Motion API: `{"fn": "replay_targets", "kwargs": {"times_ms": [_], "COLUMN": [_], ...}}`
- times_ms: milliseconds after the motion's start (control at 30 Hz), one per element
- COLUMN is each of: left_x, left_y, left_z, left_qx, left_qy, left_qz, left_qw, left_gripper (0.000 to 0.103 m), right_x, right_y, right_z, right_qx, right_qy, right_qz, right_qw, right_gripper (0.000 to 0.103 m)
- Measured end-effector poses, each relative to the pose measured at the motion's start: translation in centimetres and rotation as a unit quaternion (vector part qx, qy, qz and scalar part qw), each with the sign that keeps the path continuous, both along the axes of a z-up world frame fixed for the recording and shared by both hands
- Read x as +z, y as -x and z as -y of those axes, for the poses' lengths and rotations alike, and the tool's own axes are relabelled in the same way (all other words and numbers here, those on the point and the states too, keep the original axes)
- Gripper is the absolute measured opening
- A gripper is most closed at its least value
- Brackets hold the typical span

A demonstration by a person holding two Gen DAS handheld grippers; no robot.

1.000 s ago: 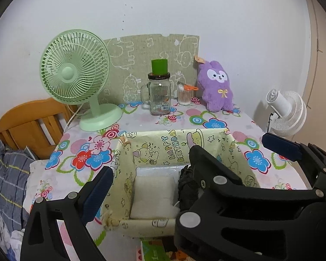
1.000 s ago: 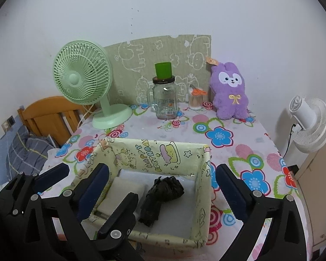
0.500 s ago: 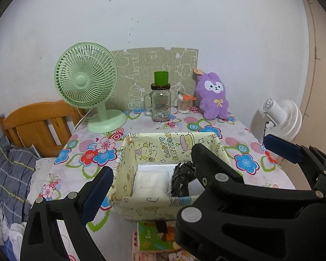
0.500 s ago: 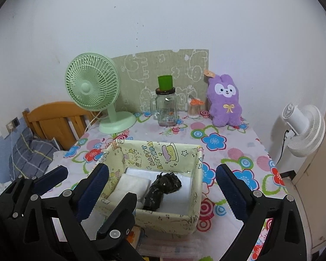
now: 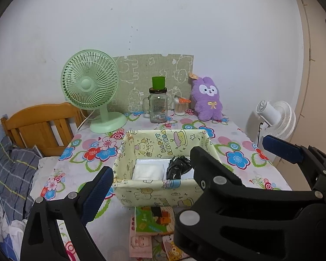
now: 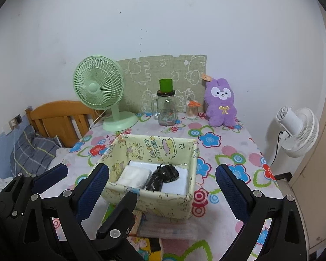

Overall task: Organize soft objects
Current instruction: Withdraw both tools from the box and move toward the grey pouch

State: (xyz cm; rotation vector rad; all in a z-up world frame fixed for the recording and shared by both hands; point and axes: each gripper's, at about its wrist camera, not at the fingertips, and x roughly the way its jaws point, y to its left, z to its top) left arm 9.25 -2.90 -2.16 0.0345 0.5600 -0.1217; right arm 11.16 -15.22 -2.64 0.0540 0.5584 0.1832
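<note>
A pale yellow cartoon-print fabric box (image 5: pixel 160 190) (image 6: pixel 156 204) stands mid-table. Inside it lie a white folded soft pack (image 5: pixel 147 170) (image 6: pixel 133 176) on the left and a crumpled black soft item (image 5: pixel 177 167) (image 6: pixel 165 175) beside it. A purple plush bunny (image 5: pixel 207 99) (image 6: pixel 221 102) sits upright at the table's back. My left gripper (image 5: pixel 188 157) is open and empty, held back from the box's near side. My right gripper (image 6: pixel 162 171) is open and empty too, just right of the left one, and its black body hides the box's right front corner in the left wrist view.
A green desk fan (image 5: pixel 91 91), a glass jar mug with a green cup on top (image 5: pixel 158 105) and a cotton-swab pot (image 5: pixel 180 106) line the back. A white fan (image 6: pixel 295 128) stands off the right edge. Picture booklets (image 5: pixel 153 221) lie before the box. A wooden headboard (image 5: pixel 39 126) is at left.
Both grippers have drawn back and up from the box, still open and empty. The box and its contents look smaller and farther, and booklets in front of it have come into view.
</note>
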Motion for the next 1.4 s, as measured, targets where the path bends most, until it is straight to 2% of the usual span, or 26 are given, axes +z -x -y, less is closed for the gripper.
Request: {"fn": "replay_targets", "kwargs": {"times_ms": [633,767,1100,1400], "left_x": [-3.3,-3.8,-5.2,-7.1], "left_y": [3.9,4.5,5.9,6.7], "left_z": [-0.3,-0.2,-0.3,-0.2], "left_qx": [0.004,0.015,0.006,0.011], "left_qy": [0.018,0.012,0.014,0.014], "left_qz": [-0.016,-0.01,-0.01,-0.025], "left_qw": [0.9997,0.9998,0.9998,0.9995], "left_gripper": [0.096,0.096,0.096,0.096], "right_x": [-3.2,-3.8,-5.5,-7.3], "right_y": [3.9,4.5,6.1,7.0], "right_z": [-0.3,-0.4,-0.3,-0.3], "right_qx": [-0.006,-0.009,-0.008,-0.01], "right_qy": [0.002,0.003,0.0,0.003], "right_qz": [-0.02,-0.025,-0.025,-0.038], "right_qw": [1.0,1.0,1.0,0.999], "right_gripper": [0.097,0.097,0.097,0.096]}}
